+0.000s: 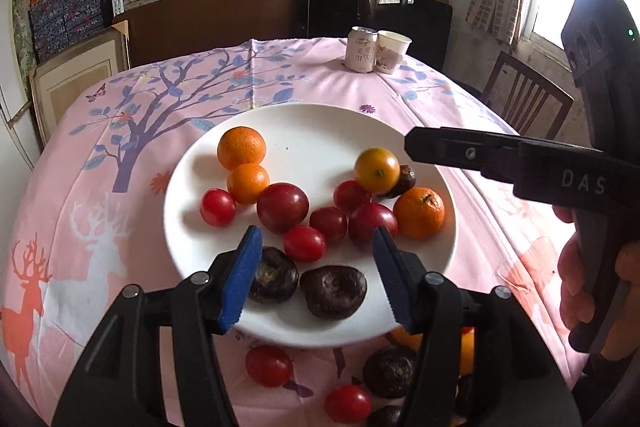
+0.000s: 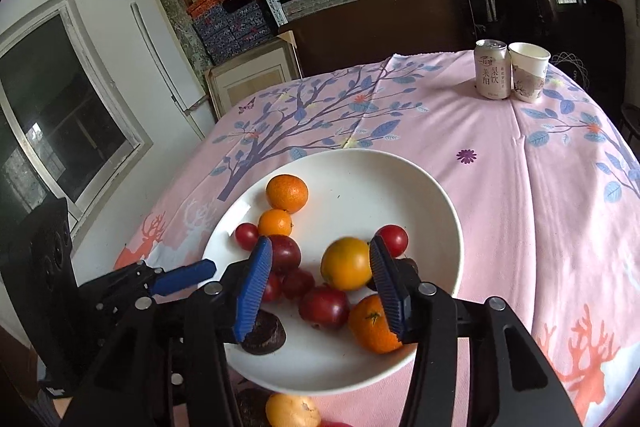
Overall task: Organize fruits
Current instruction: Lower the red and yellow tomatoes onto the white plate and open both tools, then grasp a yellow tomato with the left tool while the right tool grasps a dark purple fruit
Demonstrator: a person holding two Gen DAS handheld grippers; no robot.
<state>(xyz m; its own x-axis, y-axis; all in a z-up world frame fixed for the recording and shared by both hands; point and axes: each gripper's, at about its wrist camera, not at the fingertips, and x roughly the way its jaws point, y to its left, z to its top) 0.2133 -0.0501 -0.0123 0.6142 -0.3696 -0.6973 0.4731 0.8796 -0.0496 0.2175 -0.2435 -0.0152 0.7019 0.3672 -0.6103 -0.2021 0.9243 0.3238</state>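
Observation:
A white plate [image 1: 320,131] on the pink tablecloth holds several oranges, red tomatoes and dark chestnut-like fruits. My left gripper [image 1: 316,247] is open and empty above the plate's near edge, over two dark fruits [image 1: 334,291]. My right gripper [image 2: 318,259] is open over the plate [image 2: 400,187], its jaws either side of a yellow-orange fruit [image 2: 346,269], which looks slightly blurred and is not gripped. That fruit also shows in the left wrist view [image 1: 377,170] beside the right gripper's finger [image 1: 460,151].
Loose fruit lies on the cloth before the plate: two tomatoes [image 1: 269,365], a dark fruit [image 1: 390,371] and an orange [image 2: 292,411]. A drink can [image 2: 492,74] and a paper cup [image 2: 529,71] stand at the far side. A wooden chair [image 1: 524,99] is at the right.

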